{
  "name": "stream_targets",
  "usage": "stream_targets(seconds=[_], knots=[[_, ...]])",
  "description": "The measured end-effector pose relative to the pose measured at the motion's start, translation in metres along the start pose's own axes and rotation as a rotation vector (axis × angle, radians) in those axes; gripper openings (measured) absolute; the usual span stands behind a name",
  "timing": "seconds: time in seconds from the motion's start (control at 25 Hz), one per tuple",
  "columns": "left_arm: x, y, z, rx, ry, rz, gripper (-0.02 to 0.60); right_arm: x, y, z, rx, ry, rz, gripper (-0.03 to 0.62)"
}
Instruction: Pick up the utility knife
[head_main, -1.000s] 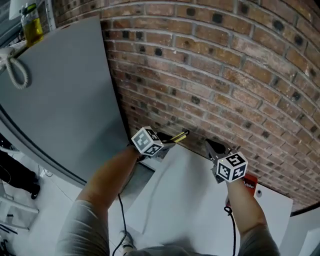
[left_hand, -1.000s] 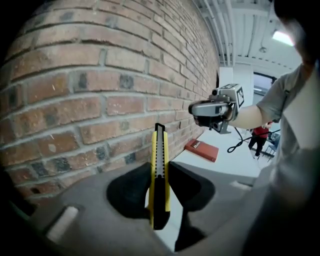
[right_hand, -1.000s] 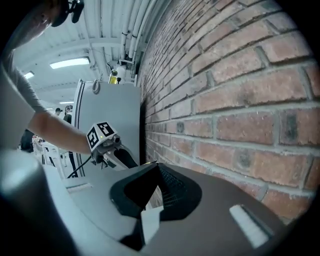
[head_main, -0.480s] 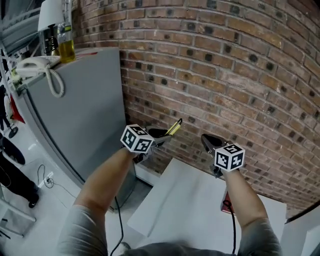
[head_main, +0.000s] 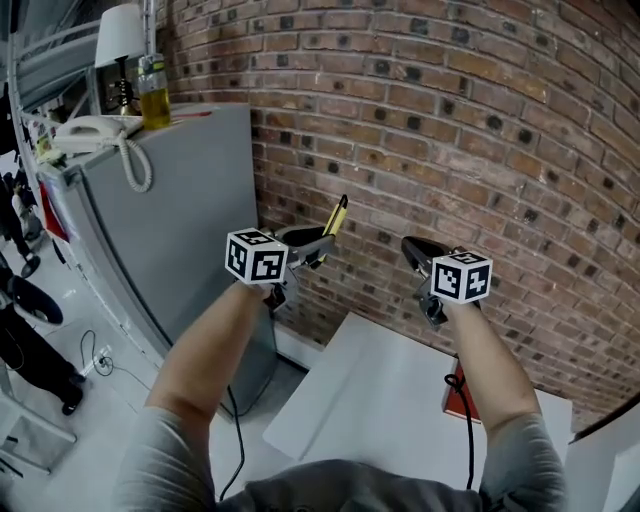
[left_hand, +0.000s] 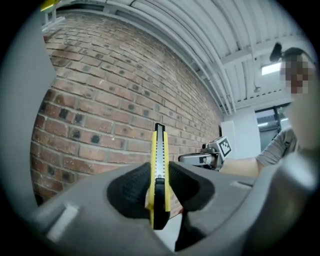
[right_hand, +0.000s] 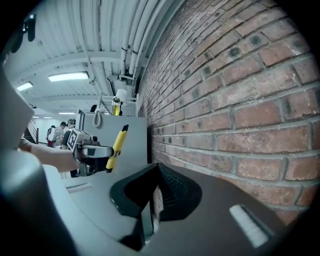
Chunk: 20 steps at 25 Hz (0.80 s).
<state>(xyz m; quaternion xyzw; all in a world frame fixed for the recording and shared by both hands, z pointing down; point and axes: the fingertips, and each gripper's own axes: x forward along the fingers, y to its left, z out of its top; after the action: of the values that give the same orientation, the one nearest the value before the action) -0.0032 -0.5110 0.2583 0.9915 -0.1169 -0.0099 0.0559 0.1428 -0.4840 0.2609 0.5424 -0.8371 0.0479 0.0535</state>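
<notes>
The utility knife (head_main: 337, 215) is yellow with a black slider, and its tip points up toward the brick wall. My left gripper (head_main: 322, 243) is shut on its lower half and held high above the table. In the left gripper view the knife (left_hand: 158, 165) stands upright, pinched between the two black pads of that gripper (left_hand: 159, 195). My right gripper (head_main: 412, 247) hangs level to the right of it, jaws together with nothing between them. The right gripper view shows its own jaws (right_hand: 152, 200) closed, and the knife (right_hand: 117, 142) off to the left.
A brick wall (head_main: 480, 130) stands close in front. A tall grey cabinet (head_main: 170, 220) at the left carries a corded phone (head_main: 95, 130) and a bottle of yellow liquid (head_main: 153, 92). Below lies a white table (head_main: 390, 400) with a red object (head_main: 462, 395) by the wall.
Both grippers have risen well above the table. The left one carried the knife up, and the knife's tip has tilted from nearly level to steeply upward.
</notes>
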Motion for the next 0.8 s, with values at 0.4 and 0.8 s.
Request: stream_targets(seconds=[0.4,0.8], knots=[[-0.028,-0.005,0.049,-0.081,-0.205,-0.002,0.117,-0.007,0.010,0.037,-0.018,-0.028,-0.016,0.009],[-0.041,0.000,0.068,-0.129,-0.304,0.002,0.118,-0.013,-0.003,0.050,0.003,-0.044,-0.043,0.009]])
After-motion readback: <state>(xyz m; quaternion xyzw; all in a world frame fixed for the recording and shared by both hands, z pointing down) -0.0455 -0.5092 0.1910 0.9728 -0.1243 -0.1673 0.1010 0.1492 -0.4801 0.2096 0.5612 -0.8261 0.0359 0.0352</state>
